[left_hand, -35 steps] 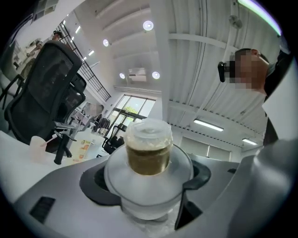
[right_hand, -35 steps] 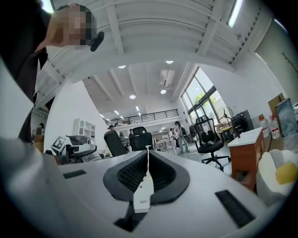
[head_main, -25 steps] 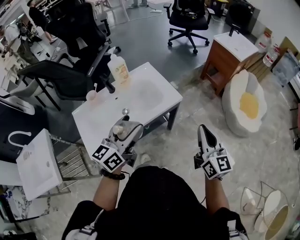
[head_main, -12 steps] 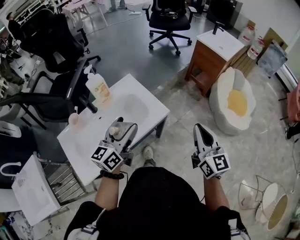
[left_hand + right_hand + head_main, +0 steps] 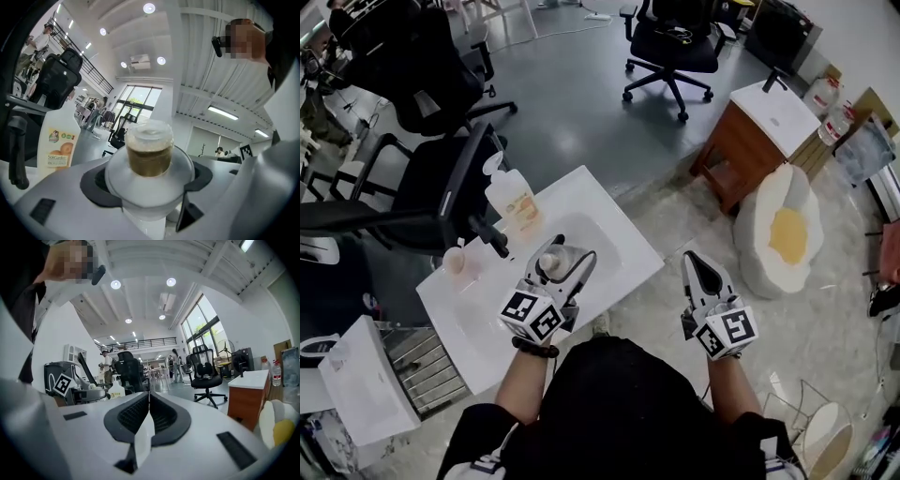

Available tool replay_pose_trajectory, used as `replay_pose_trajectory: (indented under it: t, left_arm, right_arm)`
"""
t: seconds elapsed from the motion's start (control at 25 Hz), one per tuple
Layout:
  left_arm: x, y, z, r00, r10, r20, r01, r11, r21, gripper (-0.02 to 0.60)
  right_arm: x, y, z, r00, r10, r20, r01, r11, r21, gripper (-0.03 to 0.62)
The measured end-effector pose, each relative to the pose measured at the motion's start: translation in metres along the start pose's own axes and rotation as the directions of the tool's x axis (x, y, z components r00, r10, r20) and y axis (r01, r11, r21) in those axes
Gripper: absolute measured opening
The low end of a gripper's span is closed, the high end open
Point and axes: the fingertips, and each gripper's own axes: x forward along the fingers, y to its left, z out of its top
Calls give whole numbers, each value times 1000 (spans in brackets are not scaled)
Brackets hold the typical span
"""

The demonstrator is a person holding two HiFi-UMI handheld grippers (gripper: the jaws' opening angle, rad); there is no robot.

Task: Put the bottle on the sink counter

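Observation:
A small white bottle (image 5: 149, 154) with a clear cap and brownish neck sits between the jaws of my left gripper (image 5: 565, 257), which is shut on its round body. In the head view the bottle (image 5: 551, 266) hangs over the near part of the white sink counter (image 5: 598, 199), by the basin. My right gripper (image 5: 700, 270) is off the counter's right edge, over the floor. Its jaws meet with nothing between them (image 5: 149, 405).
On the counter stand a pump soap bottle (image 5: 514, 201), a black faucet (image 5: 491, 238) and a small pale cup (image 5: 455, 262). Black office chairs (image 5: 441, 192) crowd the far left. A wooden vanity (image 5: 761, 127) and an egg-shaped seat (image 5: 787, 234) stand right. A loose sink slab (image 5: 358, 380) lies left.
Both grippers have moved forward. The left one, still holding the bottle, has gone from the counter's near edge to over the basin area. The right one stays shut.

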Motion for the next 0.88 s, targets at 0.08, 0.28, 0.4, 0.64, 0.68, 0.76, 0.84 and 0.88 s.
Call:
replay_pose_trajectory:
  t: [0.08,0.28,0.4,0.64,0.68,0.76,0.84,0.88]
  left_arm:
    - [7,14,-5,1000,14,-19,-14,1000,-8,354]
    - [19,44,-21,998,40,-55,-41,999,-23,354]
    - [29,57,-30,996,59,-70,-61,998,-29,354]
    - [56,79,-49,989,105,-105,-109,994,-30,354]
    - [62,82,-52,987,116,-109,-119,992,-30,354]
    - [72,87,-58,983,143,-116,-147,989,-29,354]
    - [81,92,-63,977,177,-122,-182,983,-28,354]
    - [85,94,-64,973,195,-123,-200,979,-27,354]
  right_arm:
    - [23,3,-7,999,22,-32,-22,1000,4,32]
    - [65,16,-23,992,91,-92,-90,996,17,32]
    - [75,22,-29,984,124,-127,-125,992,-4,32]
    - [92,-8,-44,979,127,-162,-127,992,16,32]
    - [96,-15,-46,977,131,-165,-130,991,19,32]
    - [104,-27,-50,973,149,-175,-146,989,30,32]
    - [111,-36,-53,966,176,-190,-172,984,36,32]
    - [115,-40,-54,962,192,-195,-189,981,33,32]
